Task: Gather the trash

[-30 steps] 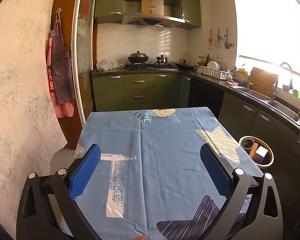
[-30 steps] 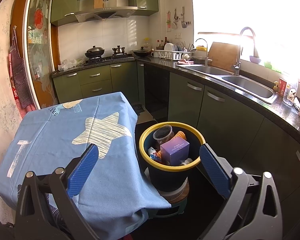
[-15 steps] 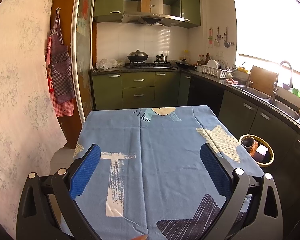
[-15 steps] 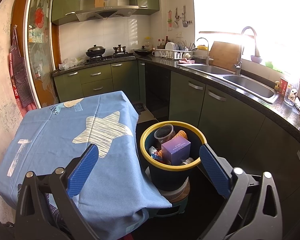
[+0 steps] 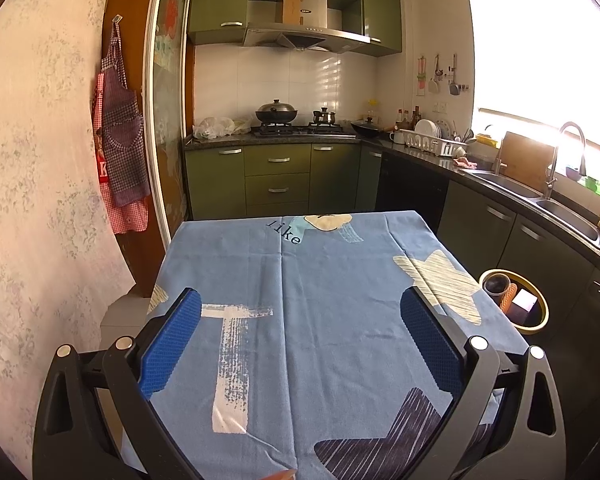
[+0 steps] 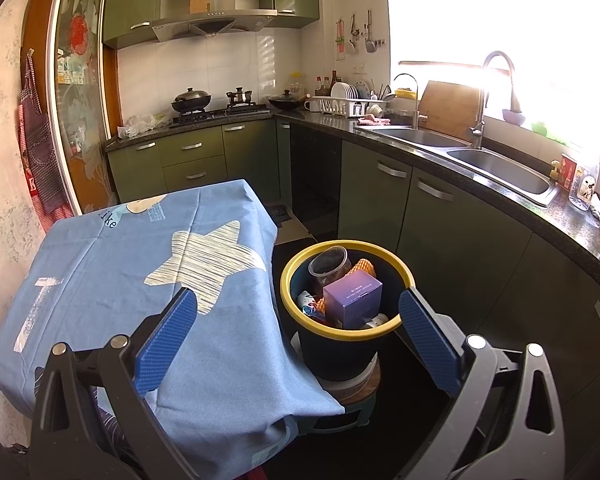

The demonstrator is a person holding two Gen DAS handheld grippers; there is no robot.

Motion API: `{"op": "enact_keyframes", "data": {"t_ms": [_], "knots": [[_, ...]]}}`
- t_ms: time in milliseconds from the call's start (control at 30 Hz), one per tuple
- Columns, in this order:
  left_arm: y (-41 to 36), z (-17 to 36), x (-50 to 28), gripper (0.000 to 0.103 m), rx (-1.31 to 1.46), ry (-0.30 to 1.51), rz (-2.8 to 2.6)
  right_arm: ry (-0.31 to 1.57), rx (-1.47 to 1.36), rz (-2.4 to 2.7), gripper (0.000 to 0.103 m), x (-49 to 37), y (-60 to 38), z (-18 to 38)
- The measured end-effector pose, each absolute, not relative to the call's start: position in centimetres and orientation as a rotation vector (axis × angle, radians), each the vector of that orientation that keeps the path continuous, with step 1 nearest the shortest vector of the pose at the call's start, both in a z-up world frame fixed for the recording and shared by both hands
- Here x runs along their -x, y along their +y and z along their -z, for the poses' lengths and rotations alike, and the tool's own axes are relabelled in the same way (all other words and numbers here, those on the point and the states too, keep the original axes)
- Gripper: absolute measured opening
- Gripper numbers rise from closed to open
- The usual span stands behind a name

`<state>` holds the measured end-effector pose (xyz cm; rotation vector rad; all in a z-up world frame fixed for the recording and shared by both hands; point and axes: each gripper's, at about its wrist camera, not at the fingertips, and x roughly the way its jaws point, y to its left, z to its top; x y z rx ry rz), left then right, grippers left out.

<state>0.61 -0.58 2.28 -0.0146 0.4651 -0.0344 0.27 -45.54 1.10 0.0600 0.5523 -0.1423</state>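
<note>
Blue cloth covers the whole table [image 5: 300, 300], and over the last second almost nothing on it or around it has altered: the left gripper [image 5: 300, 340] hangs above the cloth with its jaws spread wide and nothing between them, just as before, while the right gripper [image 6: 296, 336], equally spread and empty, has edged only slightly nearer the bin [image 6: 342, 332]. That stillness suggests the collecting is done or nearly so, since no loose item shows anywhere on the tablecloth. The trash sits inside the yellow-rimmed bin, which stands on a low stool [image 6: 348, 384] just beside the table's right edge: a purple box [image 6: 352, 298] on top, a clear plastic cup [image 6: 328, 266] behind it, an orange ridged piece [image 6: 362, 268] and a crumpled wrapper [image 6: 308, 302] at the side (what lies deeper is hidden). From the left wrist view the same bin [image 5: 536, 326] peeks past the cloth's corner. Around stand green cabinets [image 6: 192, 160], a stove with a wok [image 6: 191, 100], a dish rack [image 6: 344, 106] and a double sink [image 6: 496, 164]. The draped cloth hangs close to the bin's rim, the one thing a reaching gripper might snag.
</note>
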Motion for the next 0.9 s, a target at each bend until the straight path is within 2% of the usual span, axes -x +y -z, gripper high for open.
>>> {"op": "enact_keyframes", "data": {"t_ms": [900], "knots": [[-0.75, -2.12, -0.56, 0.098, 0.017, 0.472, 0.048, 0.563, -0.057, 0.133, 0.096, -0.53, -45.31, -0.57]]}}
